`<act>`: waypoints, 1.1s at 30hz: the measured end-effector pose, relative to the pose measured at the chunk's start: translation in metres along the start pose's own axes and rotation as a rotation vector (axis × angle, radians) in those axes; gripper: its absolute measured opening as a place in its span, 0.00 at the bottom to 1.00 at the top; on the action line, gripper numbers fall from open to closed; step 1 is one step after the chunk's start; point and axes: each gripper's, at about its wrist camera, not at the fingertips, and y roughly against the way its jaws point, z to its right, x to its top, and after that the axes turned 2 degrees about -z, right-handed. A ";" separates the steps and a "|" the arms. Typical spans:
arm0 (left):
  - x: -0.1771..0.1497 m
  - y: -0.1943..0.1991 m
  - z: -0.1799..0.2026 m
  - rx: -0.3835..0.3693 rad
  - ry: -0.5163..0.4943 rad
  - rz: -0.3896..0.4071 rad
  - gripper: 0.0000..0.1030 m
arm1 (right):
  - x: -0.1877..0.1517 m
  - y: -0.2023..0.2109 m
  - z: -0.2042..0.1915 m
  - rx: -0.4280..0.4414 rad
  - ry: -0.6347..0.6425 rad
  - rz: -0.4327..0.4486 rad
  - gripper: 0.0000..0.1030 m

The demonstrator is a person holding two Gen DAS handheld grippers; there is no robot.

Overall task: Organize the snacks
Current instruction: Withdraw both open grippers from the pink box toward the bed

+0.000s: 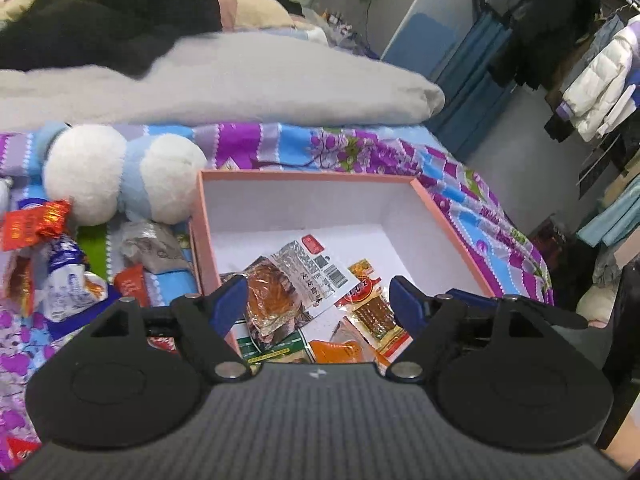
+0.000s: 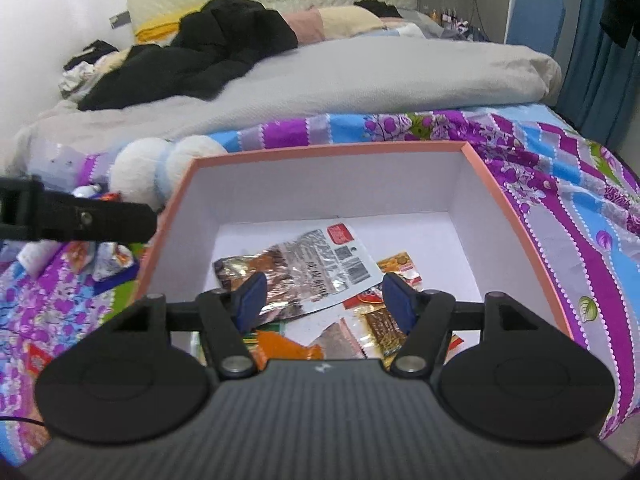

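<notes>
Both tools, left tool (image 1: 316,300) and right tool (image 2: 322,300), hang over the pink box (image 2: 320,151) with jaws apart, nothing gripped; silver snack pack (image 2: 312,272) lies flat inside the box, more wrappers (image 1: 60,280) just left of it on the bed; crinkly, light, probably slippery, so I'd pinch a sealed edge

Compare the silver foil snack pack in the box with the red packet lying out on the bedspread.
The silver pack is large, flat, with a white barcode label; the red packet is small and crinkled. The silver pack lies inside the pink box; the red packet sits outside, left of it. Both are sealed snacks.
</notes>
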 end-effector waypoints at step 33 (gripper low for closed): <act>-0.172 0.256 0.005 0.136 -0.007 0.223 0.79 | -0.103 0.180 -0.096 0.149 0.059 0.177 0.64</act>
